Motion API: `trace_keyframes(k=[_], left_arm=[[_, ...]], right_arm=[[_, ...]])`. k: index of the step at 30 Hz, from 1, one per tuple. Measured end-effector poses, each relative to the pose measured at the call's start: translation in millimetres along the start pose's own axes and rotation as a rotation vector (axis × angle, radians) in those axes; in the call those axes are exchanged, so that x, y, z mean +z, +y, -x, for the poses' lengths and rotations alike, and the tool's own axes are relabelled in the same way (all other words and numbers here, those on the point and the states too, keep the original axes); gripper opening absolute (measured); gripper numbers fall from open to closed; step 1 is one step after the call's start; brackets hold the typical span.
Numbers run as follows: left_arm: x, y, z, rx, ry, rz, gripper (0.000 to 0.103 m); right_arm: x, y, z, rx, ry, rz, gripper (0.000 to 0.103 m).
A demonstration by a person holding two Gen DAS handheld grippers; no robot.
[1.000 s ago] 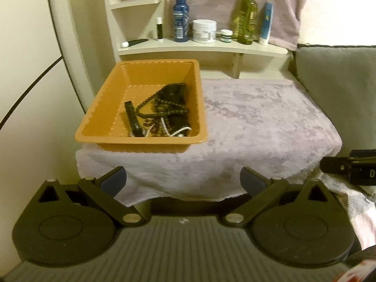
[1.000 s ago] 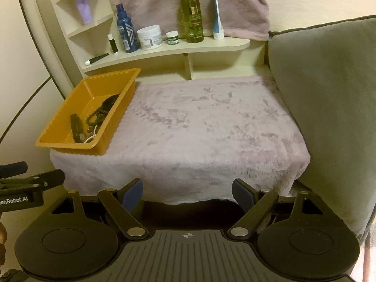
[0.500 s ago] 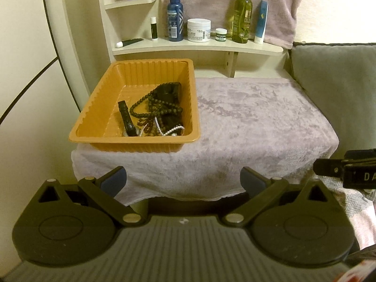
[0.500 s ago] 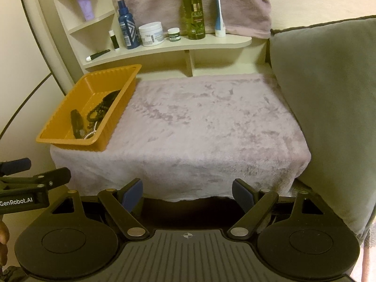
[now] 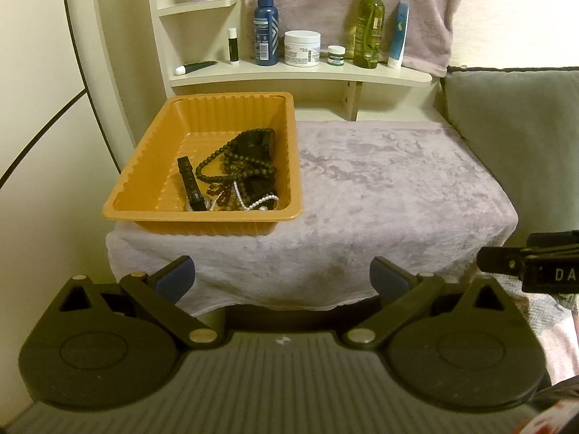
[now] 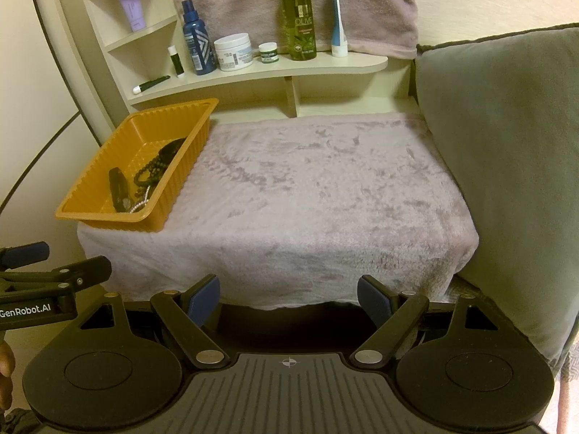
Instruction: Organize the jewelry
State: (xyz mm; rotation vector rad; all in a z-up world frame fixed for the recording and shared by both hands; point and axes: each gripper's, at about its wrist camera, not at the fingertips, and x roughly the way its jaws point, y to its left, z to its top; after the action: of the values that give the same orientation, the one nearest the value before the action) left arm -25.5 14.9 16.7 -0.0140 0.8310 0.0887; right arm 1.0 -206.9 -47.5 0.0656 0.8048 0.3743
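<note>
since a second ago both views have drawn back a little; the ribbed orange plastic tray [image 5: 144, 181] sits lower in the left view. the tray's long axis runs away from the jaws, on the left end of the mauve plush-covered surface [image 5: 380, 188]. tangled dark bead strands [image 5: 239, 166], a black strap [image 5: 190, 182] and white pearls [image 5: 258, 202] lie at its near right. left gripper [image 5: 282, 282] and right gripper [image 6: 288, 298] hang before the surface's front edge, released, empty, well apart from the tray.

A mauve blanket [image 6: 311, 195] covers the stand. At 12 o'clock a shelf [image 5: 300, 72] carries a blue spray bottle [image 5: 266, 29], white jar [image 5: 302, 48], green bottle [image 5: 368, 29] and tube [image 5: 397, 36]. A grey cushion [image 6: 506, 166] stands at 3 o'clock.
</note>
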Motion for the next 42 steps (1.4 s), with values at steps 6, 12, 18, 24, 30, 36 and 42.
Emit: trace_keyframes(k=[6, 12, 18, 24, 30, 36, 42], left_arm=[[-0.2, -1.1, -0.2, -0.001, -0.001, -0.001, 0.102], [-0.8, -1.5, -0.3, -0.002, -0.001, -0.001, 0.102], [-1.4, -1.5, -0.1, -0.002, -0.003, 0.0, 0.102], [-1.5, -1.9, 0.1, -0.003, -0.003, 0.001, 0.102], [-1.6, -1.5, 0.2, -0.003, -0.003, 0.002, 0.102], [-1.7, -1.2, 0.3, -0.004, -0.004, 0.002, 0.102], [-1.6, -1.2, 0.4, -0.004, -0.003, 0.001, 0.102]], right_arm=[[-0.2, 0.3, 0.2, 0.0, 0.0, 0.001, 0.083], [-0.3, 0.6, 0.3, -0.001, -0.001, 0.0, 0.083], [-0.5, 1.0, 0.4, -0.001, 0.0, -0.001, 0.083], [-1.0, 1.7, 0.4, -0.003, -0.001, -0.002, 0.083], [-1.0, 1.6, 0.4, -0.002, -0.001, -0.001, 0.083], [-2.0, 3.6, 0.3, -0.004, -0.003, -0.001, 0.083], [-1.7, 2.8, 0.6, -0.003, -0.003, 0.0, 0.083]])
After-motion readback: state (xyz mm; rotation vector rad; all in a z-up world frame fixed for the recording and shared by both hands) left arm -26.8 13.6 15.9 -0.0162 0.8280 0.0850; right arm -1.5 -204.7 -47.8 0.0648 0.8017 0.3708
